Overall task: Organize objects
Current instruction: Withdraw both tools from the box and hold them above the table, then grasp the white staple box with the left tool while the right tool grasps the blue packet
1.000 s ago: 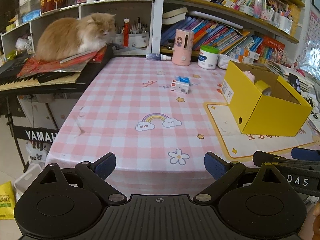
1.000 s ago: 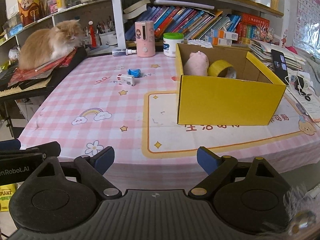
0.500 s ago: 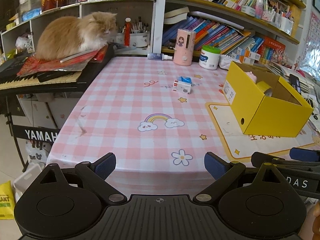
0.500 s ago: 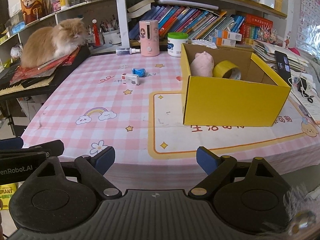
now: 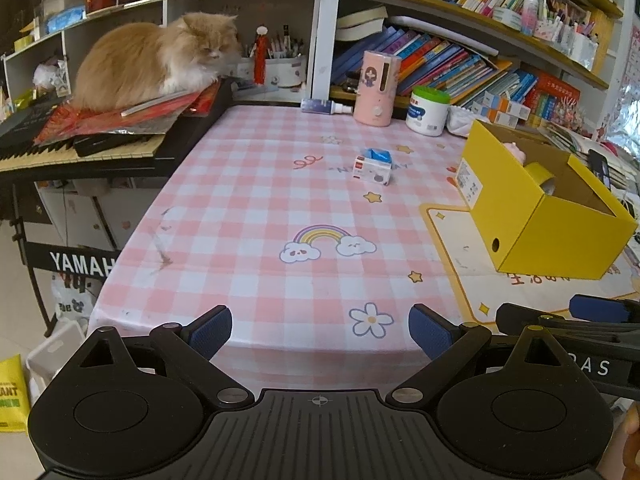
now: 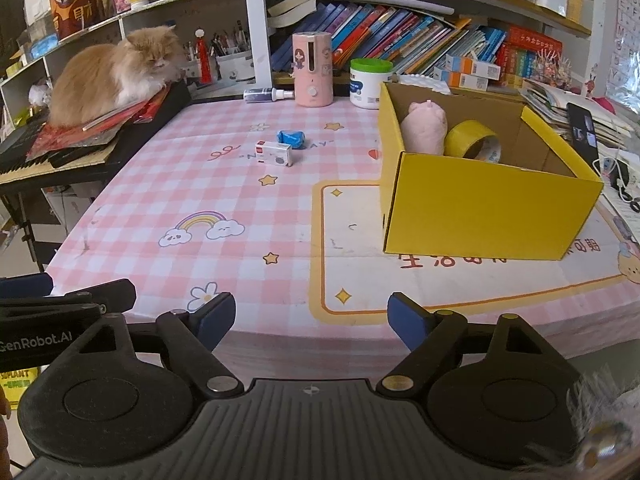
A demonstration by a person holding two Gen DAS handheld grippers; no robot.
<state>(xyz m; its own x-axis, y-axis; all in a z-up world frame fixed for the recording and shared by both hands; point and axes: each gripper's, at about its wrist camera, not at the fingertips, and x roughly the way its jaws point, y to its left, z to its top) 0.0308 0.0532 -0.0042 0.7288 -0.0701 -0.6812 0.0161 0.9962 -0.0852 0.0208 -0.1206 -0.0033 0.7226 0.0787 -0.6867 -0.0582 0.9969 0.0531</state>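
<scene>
A yellow cardboard box (image 6: 480, 208) (image 5: 536, 220) stands open on the right of the pink checked table (image 6: 240, 208) (image 5: 248, 216). Inside it sit a pink plush toy (image 6: 425, 127) and a roll of yellow tape (image 6: 474, 141). Farther back lie a small white carton (image 6: 274, 153) (image 5: 372, 170) and a blue wrapped item (image 6: 291, 137) (image 5: 378, 155). My left gripper (image 5: 320, 330) hangs open over the table's near edge with nothing between its fingers. My right gripper (image 6: 311, 318) is beside it, jaws closing on empty air, still apart.
An orange cat (image 6: 112, 76) (image 5: 156, 60) lies on papers atop a keyboard (image 5: 80, 148) at the left. A pink dispenser (image 6: 312, 68), a white jar with a green lid (image 6: 370, 83) and a small spray bottle (image 6: 266, 95) stand at the table's back edge before bookshelves. A phone (image 6: 582, 132) lies right of the box.
Both views crept slightly closer to the table. The right gripper's fingers have drawn a little nearer to each other. The objects on the table stay put.
</scene>
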